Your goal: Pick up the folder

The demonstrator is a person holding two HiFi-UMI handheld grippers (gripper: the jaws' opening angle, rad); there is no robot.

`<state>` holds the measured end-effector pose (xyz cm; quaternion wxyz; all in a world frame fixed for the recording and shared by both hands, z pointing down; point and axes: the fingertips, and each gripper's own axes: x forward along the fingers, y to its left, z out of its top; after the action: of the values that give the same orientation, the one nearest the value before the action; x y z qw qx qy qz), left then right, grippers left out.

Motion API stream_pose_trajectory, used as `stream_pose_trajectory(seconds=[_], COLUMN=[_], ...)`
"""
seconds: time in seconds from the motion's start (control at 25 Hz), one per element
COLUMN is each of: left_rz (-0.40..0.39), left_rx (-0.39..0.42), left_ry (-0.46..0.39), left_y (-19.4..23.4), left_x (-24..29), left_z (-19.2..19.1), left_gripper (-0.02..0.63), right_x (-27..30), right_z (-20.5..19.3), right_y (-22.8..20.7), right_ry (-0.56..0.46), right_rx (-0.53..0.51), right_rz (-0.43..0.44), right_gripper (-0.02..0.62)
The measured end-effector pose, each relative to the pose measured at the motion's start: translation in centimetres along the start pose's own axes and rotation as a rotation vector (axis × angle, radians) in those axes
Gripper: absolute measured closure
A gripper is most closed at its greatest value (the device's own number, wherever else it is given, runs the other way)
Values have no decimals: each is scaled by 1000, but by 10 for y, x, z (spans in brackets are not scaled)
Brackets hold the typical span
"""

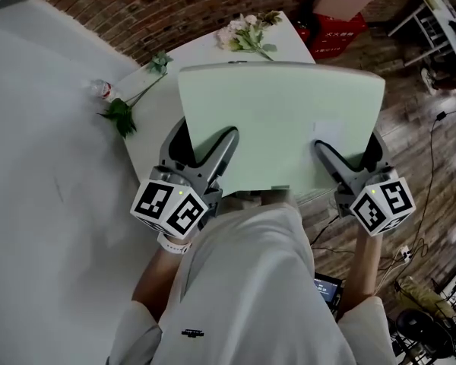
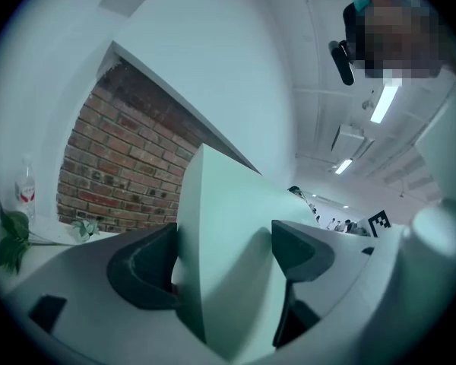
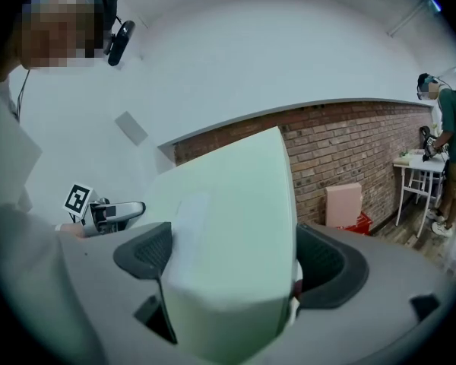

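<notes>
Folder: I see the pale green folder (image 1: 281, 124) across the middle of the head view, held by its near edge and covering most of the white table (image 1: 153, 124) below it.
Left gripper: the left gripper (image 1: 210, 152) sits at the folder's lower left corner. In the left gripper view its jaws are closed narrow onto the sheet, one dark pad on each face.
Right gripper: the right gripper (image 1: 332, 160) sits at the lower right corner. In the right gripper view its jaws are pinched on the folder in the same way.
Attitude: both gripper views show the folder rising away from the jaws toward wall and ceiling, so I read it as tilted up, far edge high.
Done: both grasps are made, and I judge the folder lifted off the table, though its underside is hidden from me.
Left: little more than keeping it level and steady, as I judge it.
Table items: flowers (image 1: 247, 33) at the upper middle, a leafy stem (image 1: 128, 106) and a small bottle (image 1: 102, 90) at the upper left, all apart from the folder.
</notes>
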<state>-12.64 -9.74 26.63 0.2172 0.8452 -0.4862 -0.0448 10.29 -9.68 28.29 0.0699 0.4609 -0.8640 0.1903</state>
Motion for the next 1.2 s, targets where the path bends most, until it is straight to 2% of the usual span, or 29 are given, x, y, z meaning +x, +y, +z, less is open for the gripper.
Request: stream_pose_trajectory(seconds=[0.56, 0.8, 1.2], left_rz=[-97, -125, -145], left_rx=[133, 162, 159], left_ry=[-112, -139, -137], left_y=[-39, -50, -52], left_x=[-22, -31, -26], left_z=[67, 72, 62], left_gripper=[236, 235, 235], right_x=[-40, -55, -60], right_z=[57, 59, 51], right_y=[31, 38, 32], right_ry=[-180, -220, -223], right_rx=[-54, -72, -73], right_rz=[-33, -50, -70], right_gripper=[86, 87, 87])
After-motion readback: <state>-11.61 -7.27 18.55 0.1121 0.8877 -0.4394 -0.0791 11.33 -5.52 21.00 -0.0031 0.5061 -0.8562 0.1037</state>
